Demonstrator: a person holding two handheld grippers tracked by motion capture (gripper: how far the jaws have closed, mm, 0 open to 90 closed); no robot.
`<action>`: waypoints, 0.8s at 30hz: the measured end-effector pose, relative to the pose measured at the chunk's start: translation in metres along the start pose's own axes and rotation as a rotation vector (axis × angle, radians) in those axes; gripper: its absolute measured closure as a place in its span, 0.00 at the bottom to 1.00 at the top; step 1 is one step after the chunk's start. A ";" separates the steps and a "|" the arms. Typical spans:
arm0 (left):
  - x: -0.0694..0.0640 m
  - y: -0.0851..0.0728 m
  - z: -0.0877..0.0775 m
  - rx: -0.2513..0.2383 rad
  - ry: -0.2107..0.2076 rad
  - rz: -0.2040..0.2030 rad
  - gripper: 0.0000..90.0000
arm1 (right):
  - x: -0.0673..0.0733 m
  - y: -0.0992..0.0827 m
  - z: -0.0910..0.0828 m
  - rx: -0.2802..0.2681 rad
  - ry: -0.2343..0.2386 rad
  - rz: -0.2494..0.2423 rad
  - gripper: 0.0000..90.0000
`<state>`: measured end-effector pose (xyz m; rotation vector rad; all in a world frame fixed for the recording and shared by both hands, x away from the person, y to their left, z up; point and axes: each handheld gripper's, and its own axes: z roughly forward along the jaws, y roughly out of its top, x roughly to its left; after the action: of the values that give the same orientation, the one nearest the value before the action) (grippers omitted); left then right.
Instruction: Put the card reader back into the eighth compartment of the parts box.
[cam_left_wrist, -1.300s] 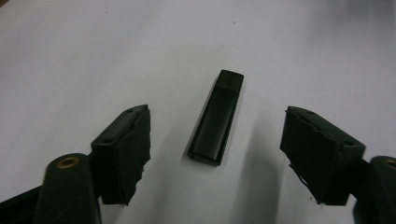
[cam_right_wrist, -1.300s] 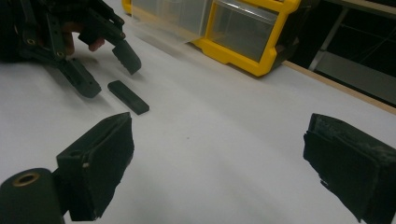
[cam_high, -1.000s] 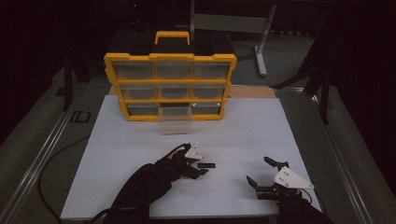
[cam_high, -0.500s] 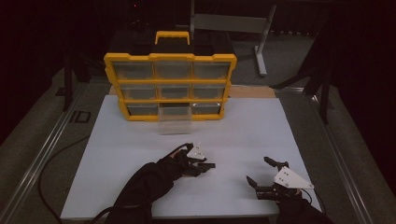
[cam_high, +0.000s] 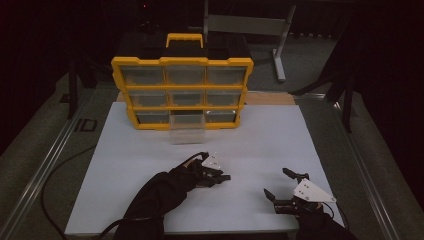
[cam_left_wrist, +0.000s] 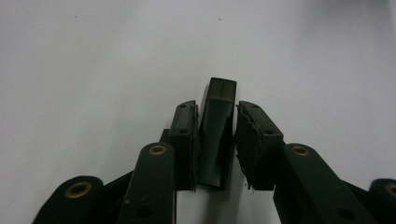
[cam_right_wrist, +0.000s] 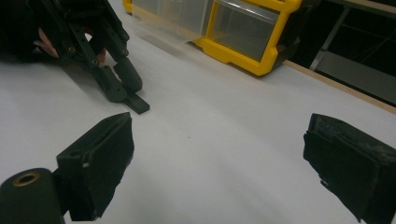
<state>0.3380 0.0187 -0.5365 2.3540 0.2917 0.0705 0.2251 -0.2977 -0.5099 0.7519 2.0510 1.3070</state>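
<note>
Item: small black bar (cam_left_wrist: 216, 135), oblong and dark, lying flat on the white worktop (cam_high: 150, 150) near the middle of its near edge, well in front of the yellow drawer cabinet (cam_high: 182, 92) at the far edge.

Left gripper (cam_left_wrist: 216, 140): its jaws have just been closing, and the bar now sits lengthwise between them. One pad touches the bar's side; a thin gap seems to remain at the other, so the grip is judged not quite made. The bar is not lifted yet.

Right gripper (cam_right_wrist: 219, 163): jaws wide apart, nothing between them, resting by the near right corner of the worktop.

Cabinet: nine clear drawers; the bottom middle drawer (cam_high: 186, 131) is pulled out toward the near edge.

Reading: the pick-up is at its closing stage. The open drawer is the likely destination, though that is a judgement only.
</note>
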 end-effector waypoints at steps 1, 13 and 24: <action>0.000 0.000 0.000 0.003 -0.002 0.000 0.80 | 0.000 0.000 0.000 0.000 0.001 0.000 0.09; -0.002 0.003 -0.004 -0.001 0.002 0.020 0.82 | -0.001 0.000 0.000 -0.002 0.000 -0.002 0.09; -0.003 0.012 -0.018 -0.006 -0.003 0.023 0.82 | 0.000 0.000 0.000 0.000 -0.003 -0.001 0.09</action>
<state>0.3352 0.0217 -0.5149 2.3519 0.2621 0.0785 0.2250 -0.2978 -0.5096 0.7528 2.0491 1.3048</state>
